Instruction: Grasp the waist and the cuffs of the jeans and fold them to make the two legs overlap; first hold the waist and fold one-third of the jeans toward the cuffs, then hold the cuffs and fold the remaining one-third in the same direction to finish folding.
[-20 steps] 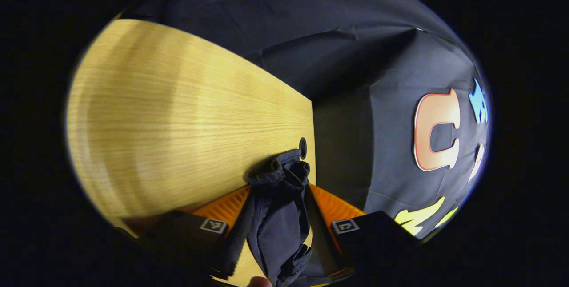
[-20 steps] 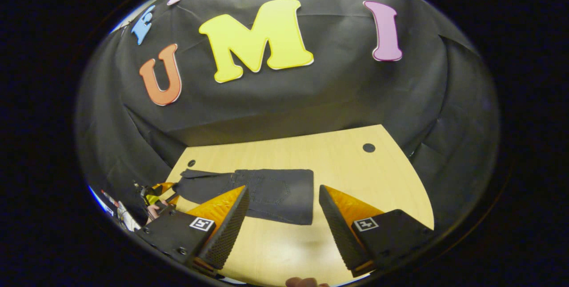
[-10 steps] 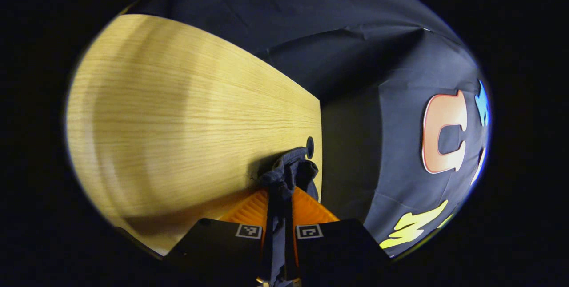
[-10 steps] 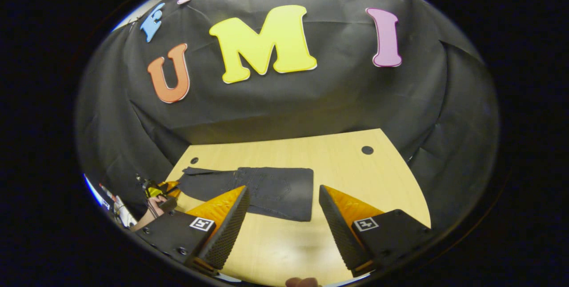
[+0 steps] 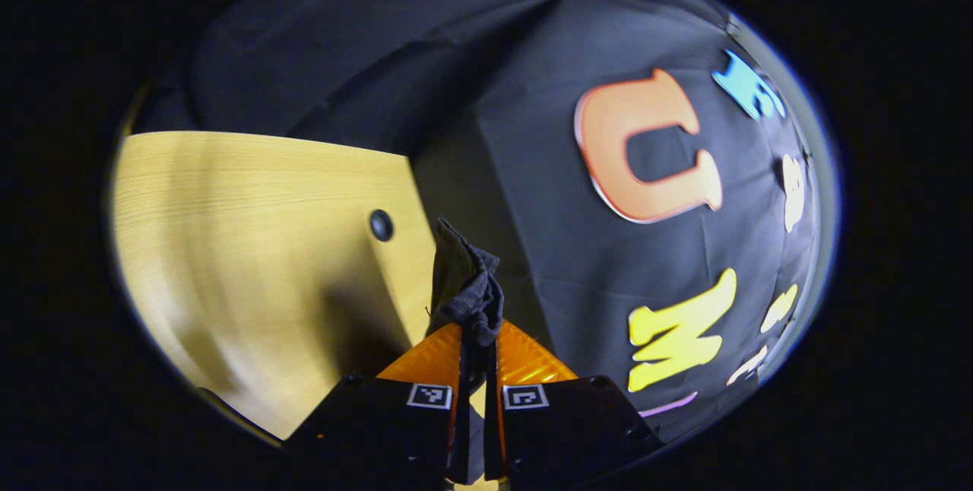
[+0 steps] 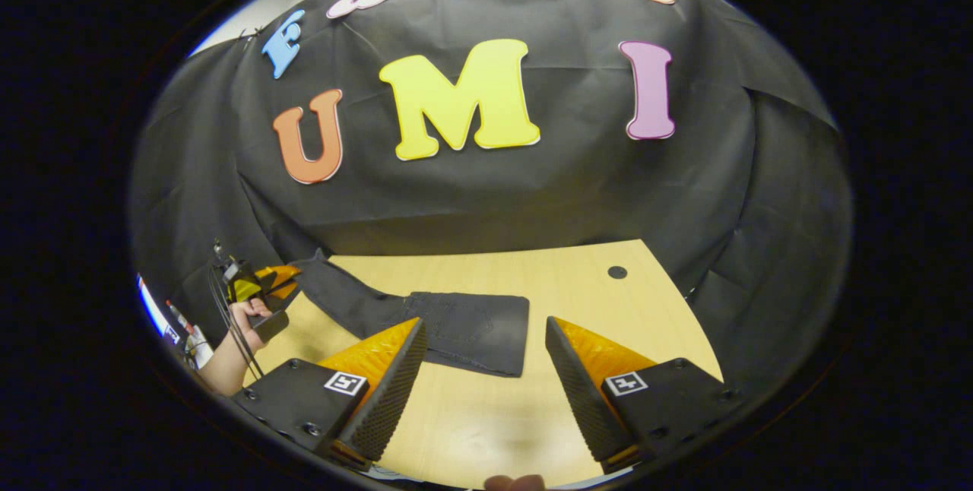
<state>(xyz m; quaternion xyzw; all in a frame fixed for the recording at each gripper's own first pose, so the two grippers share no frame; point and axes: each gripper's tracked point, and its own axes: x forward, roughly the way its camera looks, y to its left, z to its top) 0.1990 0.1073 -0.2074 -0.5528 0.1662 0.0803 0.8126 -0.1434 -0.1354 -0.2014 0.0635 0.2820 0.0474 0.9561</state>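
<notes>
Jaws pinched tight, the left gripper (image 5: 473, 358) holds the cuffs (image 5: 465, 286), now lifted off the table (image 5: 251, 248) where a second ago they lay. The right gripper (image 6: 480, 369) hangs wide open, empty, above the folded jeans (image 6: 464, 327); its view catches the left hand (image 6: 247, 312).

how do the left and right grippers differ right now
The left gripper is shut on the jeans' cuffs; the right gripper is open and empty. The left lifts the cuffs off the table; the right hovers near the folded waist end.
</notes>
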